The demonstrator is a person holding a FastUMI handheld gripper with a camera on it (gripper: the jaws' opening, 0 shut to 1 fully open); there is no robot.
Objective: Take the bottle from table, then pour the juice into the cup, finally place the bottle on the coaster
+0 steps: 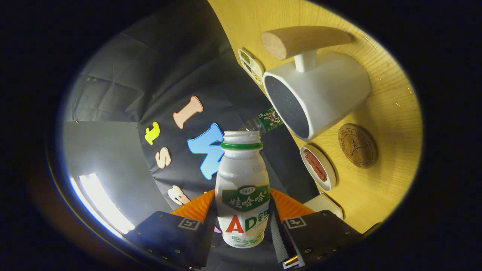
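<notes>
Held between the two fingers (pixel 243 229): a small white plastic bottle (pixel 243 188), rounded at the shoulders, smooth and glossy, with a green ring at the neck and an uncapped mouth. Pressed on both sides by the fingers, label facing the camera, green band and red and green lettering across the belly. Lifted off the table (pixel 391 124), whole view rolled so that the table stood steeply to the right.

Beyond the bottle mouth and to the right: a white ceramic cup (pixel 320 99), matte, cylindrical, its dark opening turned toward the bottle, apart from the bottle's mouth. Fitted with a rounded pale wooden bar handle (pixel 305 39) on a short white stem. Nearer and right of the cup: a round cork coaster (pixel 357 145), brown, stamped with a faint ringed mark, lying flat and bare. Just left of the coaster: a small white dish (pixel 318 168) with a reddish strip in it. Past the cup, at the far table edge: a small rounded card (pixel 251 66) with green patches. Between bottle mouth and cup rim: part of a clear plastic bottle (pixel 263 122) with a green label.

Table of light yellow wood with fine straight grain. Left: creased black cloth wall (pixel 165 75), a grey panel, a bright strip light (pixel 99 203) low down.

Open wood around the coaster.
</notes>
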